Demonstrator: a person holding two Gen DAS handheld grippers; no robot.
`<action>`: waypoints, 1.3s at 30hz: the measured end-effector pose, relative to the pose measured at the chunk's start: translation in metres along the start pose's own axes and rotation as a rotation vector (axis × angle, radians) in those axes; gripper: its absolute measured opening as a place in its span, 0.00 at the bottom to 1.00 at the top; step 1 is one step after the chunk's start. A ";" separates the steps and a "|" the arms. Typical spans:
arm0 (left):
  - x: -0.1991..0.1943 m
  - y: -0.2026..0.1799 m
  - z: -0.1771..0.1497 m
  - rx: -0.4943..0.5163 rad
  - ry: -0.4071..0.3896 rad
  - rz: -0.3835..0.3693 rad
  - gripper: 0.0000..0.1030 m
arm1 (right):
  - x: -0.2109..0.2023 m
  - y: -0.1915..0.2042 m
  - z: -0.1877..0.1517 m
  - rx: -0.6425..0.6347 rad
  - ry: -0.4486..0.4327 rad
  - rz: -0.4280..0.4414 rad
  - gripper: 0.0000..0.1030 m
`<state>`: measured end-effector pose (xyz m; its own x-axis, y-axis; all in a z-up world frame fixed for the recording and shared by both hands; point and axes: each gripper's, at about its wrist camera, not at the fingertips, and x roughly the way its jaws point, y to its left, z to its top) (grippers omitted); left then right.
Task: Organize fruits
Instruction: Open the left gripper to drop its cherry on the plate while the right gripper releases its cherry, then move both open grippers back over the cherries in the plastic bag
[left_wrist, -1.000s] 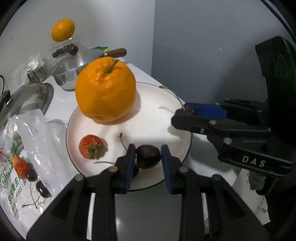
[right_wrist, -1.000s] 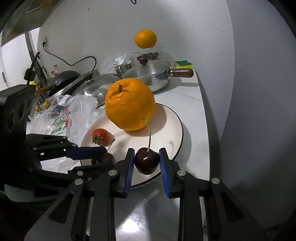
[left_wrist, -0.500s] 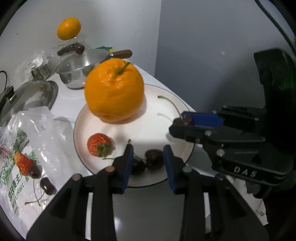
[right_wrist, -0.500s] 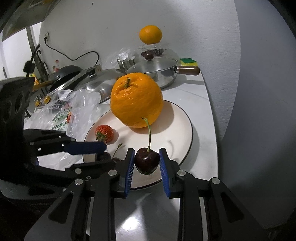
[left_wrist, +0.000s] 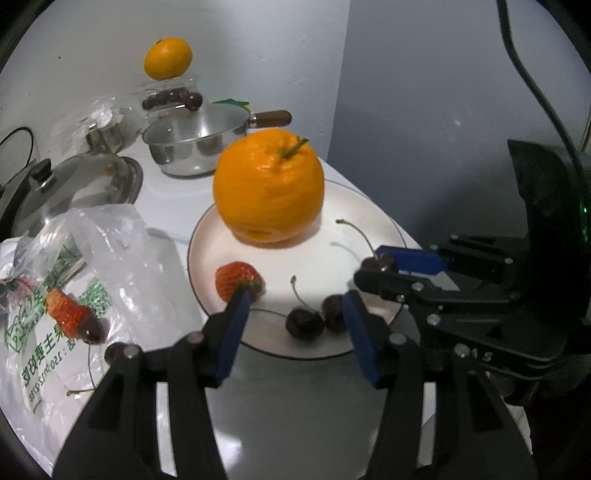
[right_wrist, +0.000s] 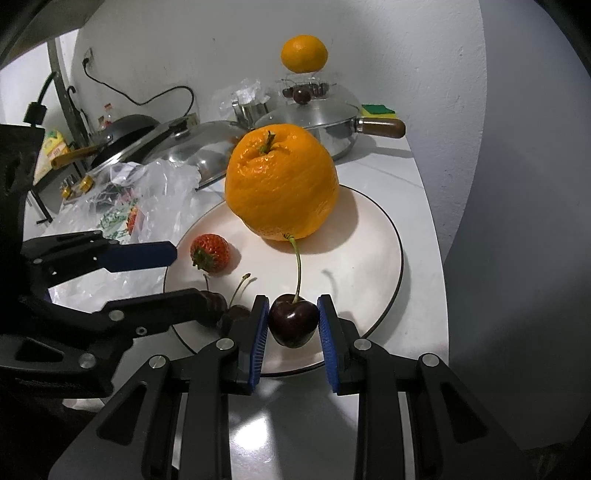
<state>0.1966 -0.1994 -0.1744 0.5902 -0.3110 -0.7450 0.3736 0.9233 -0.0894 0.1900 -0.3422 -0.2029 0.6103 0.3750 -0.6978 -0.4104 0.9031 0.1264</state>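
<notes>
A white plate (left_wrist: 332, 236) (right_wrist: 369, 266) carries a big orange (left_wrist: 269, 184) (right_wrist: 282, 184), a strawberry (left_wrist: 236, 280) (right_wrist: 208, 253) and two dark cherries (left_wrist: 304, 324) (right_wrist: 236, 314) near its front rim. My left gripper (left_wrist: 295, 306) (right_wrist: 192, 277) hovers over that rim. Its jaws are opening, and the two cherries lie loose on the plate between them, untouched by the pads. My right gripper (right_wrist: 293, 321) (left_wrist: 380, 262) is shut on a third cherry (right_wrist: 293, 325) with a long stem, held just above the plate's near right edge.
A clear plastic bag (left_wrist: 92, 258) with a strawberry and cherries lies left of the plate. Behind stand a steel saucepan (left_wrist: 192, 147) with a wooden handle, a steel lid (left_wrist: 74, 184), and a small orange (left_wrist: 168, 58) on a clear box. The counter ends close to the right wall.
My left gripper let go of its cherry, which now lies on the plate beside another one, and drew back a little with its jaws spreading. The right gripper keeps its cherry, almost still.
</notes>
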 end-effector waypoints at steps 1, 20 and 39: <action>-0.001 0.001 -0.001 -0.002 -0.001 -0.001 0.53 | 0.001 0.001 0.000 -0.001 0.004 -0.004 0.28; -0.026 0.015 -0.011 -0.029 -0.044 -0.016 0.53 | -0.002 0.016 0.002 0.004 0.028 -0.073 0.41; -0.065 0.045 -0.032 -0.072 -0.090 -0.001 0.54 | -0.018 0.065 0.014 -0.037 -0.024 -0.071 0.41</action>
<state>0.1519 -0.1302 -0.1510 0.6526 -0.3281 -0.6830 0.3242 0.9356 -0.1397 0.1616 -0.2869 -0.1726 0.6549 0.3157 -0.6866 -0.3901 0.9194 0.0507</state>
